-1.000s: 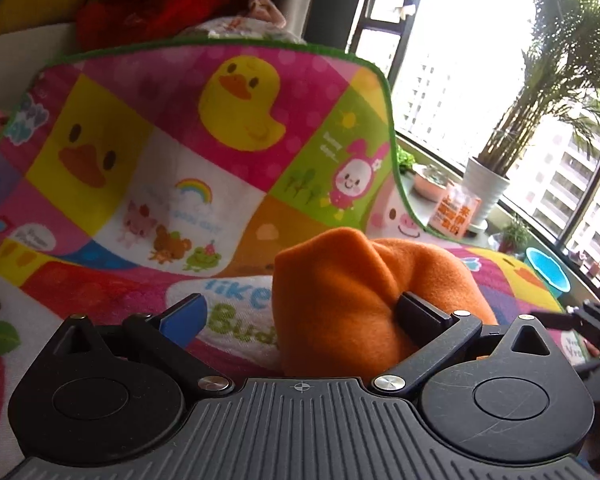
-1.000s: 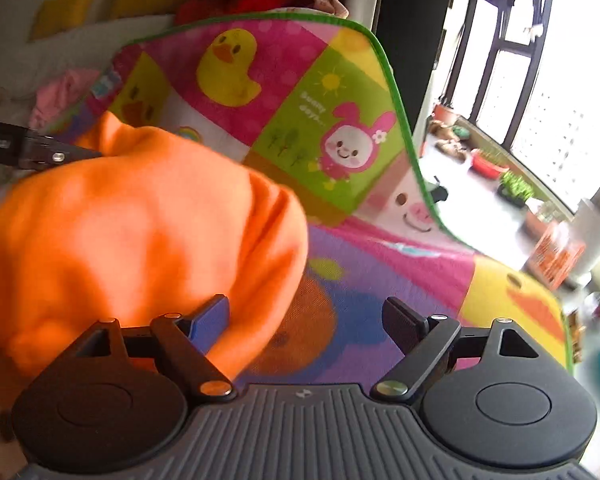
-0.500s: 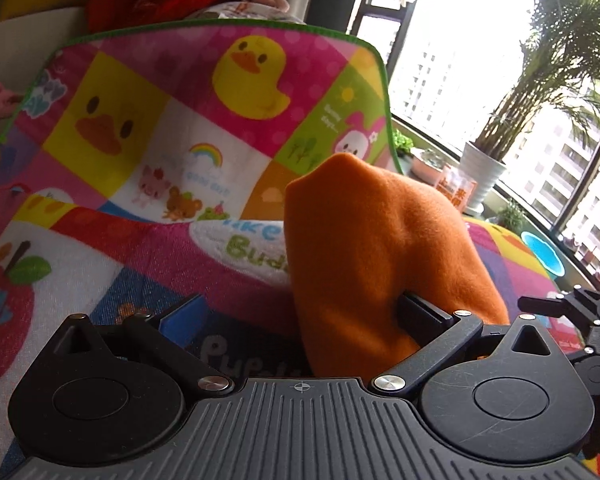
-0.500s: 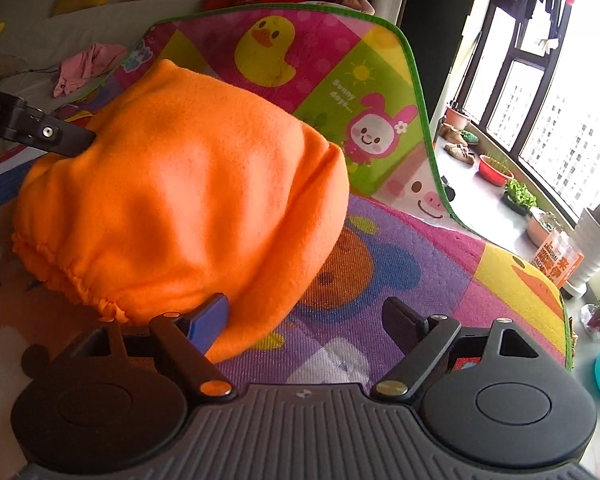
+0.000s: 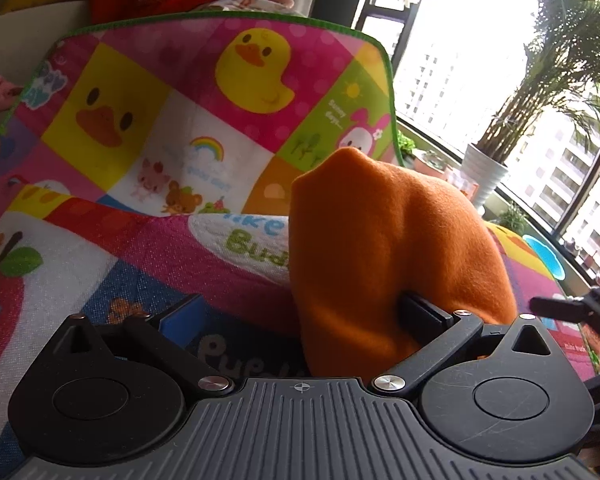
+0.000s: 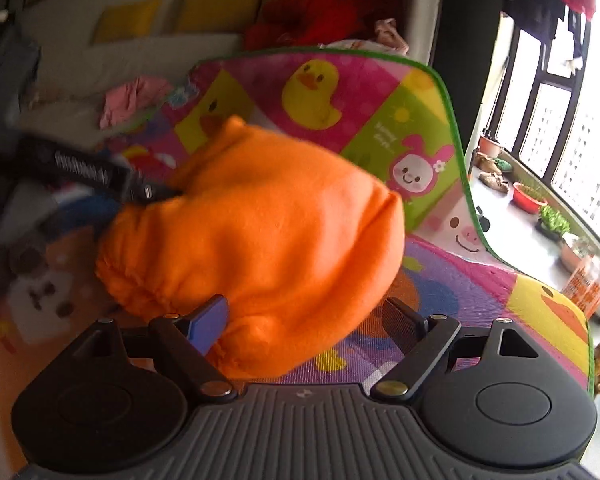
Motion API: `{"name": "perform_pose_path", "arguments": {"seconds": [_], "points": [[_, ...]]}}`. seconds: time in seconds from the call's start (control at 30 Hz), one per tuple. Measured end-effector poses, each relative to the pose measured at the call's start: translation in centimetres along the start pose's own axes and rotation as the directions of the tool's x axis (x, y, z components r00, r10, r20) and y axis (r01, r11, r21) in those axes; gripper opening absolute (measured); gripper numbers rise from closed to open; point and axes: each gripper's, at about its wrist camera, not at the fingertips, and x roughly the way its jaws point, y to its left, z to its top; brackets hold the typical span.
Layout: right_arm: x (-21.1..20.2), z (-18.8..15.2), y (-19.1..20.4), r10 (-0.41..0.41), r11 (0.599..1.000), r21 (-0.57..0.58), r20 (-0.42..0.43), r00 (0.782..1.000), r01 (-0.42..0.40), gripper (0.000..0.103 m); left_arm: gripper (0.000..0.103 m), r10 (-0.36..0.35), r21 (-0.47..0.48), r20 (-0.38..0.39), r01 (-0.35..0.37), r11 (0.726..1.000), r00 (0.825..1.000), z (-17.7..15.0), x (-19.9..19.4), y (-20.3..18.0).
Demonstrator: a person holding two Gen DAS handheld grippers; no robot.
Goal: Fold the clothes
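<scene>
An orange fleece garment (image 5: 388, 256) hangs bunched in the air above the colourful play mat (image 5: 148, 128). My left gripper (image 5: 300, 312) stands wide open; the cloth drapes over its right finger (image 5: 424, 310), and its blue-padded left finger (image 5: 180, 316) is bare. In the right wrist view the garment (image 6: 260, 232) fills the middle, its gathered hem low at the left. My right gripper (image 6: 306, 320) is open too, with the cloth resting against its blue left finger (image 6: 208, 322). The left gripper's black arm (image 6: 100, 172) reaches into the cloth from the left.
The play mat (image 6: 420, 128) curls up at its far green-edged end. A sofa with yellow cushions (image 6: 216, 12), red cloth and pink clothes (image 6: 132, 96) lies behind. Potted plants (image 5: 484, 172) and a window ledge stand at the right.
Both grippers have risen, lifting the orange garment higher off the mat. In the right wrist view the cloth has shifted to the right, now between the fingers.
</scene>
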Motion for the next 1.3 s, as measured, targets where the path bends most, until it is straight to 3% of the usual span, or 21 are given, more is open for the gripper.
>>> {"name": "perform_pose_path", "arguments": {"seconds": [0.1,0.3,0.37,0.5,0.67,0.77,0.87,1.1,1.2,1.3], "points": [[1.3,-0.2,-0.1,-0.015,1.0,0.024,0.01,1.0,0.015,0.092,0.103,0.006,-0.005,0.006,-0.006,1.0,1.0,0.0,0.1,0.2],[0.5,-0.7,-0.2,-0.025,0.999,0.048,0.017,1.0,0.024,0.094,0.103,0.023,-0.028,0.038,-0.022,0.999,0.999,-0.6,-1.2,0.0],[-0.4,-1.0,-0.6,-0.033,0.995,0.093,0.026,0.999,0.03,0.103,0.103,0.053,-0.01,0.06,-0.052,0.999,0.997,-1.4,-2.5,-0.6],[-3.1,-2.4,-1.3,-0.026,0.982,0.189,0.053,0.998,0.015,0.103,0.103,0.111,0.03,0.12,-0.115,0.993,0.987,-4.0,-6.0,-2.4],[-7.2,-5.1,-0.1,-0.054,0.982,0.185,0.068,0.996,0.041,0.103,0.103,0.081,0.03,0.044,-0.082,0.996,0.996,-8.3,-9.2,-4.6],[-8.9,-6.9,0.6,-0.058,0.978,0.203,0.017,0.998,0.053,0.103,0.103,0.079,0.04,0.046,-0.081,0.996,0.996,-11.2,-10.9,-6.3],[-10.4,-9.0,1.2,-0.122,0.968,0.22,0.006,0.993,0.117,0.103,0.103,0.092,0.074,0.046,-0.096,0.993,0.995,-13.3,-12.2,-8.1],[-11.3,-10.5,0.4,-0.147,0.958,0.253,0.018,0.989,0.138,0.103,0.103,0.178,0.142,0.018,-0.179,0.973,0.984,-14.9,-11.2,-10.7],[-10.1,-10.7,-0.1,-0.118,0.96,0.253,-0.025,0.993,0.121,0.103,0.103,0.239,0.188,0.036,-0.242,0.952,0.97,-15.3,-9.8,-10.8],[-8.8,-10.7,-0.2,-0.062,0.966,0.247,-0.079,0.995,0.079,0.103,0.103,0.244,0.179,0.032,-0.245,0.953,0.969,-15.3,-9.8,-10.7]]}}
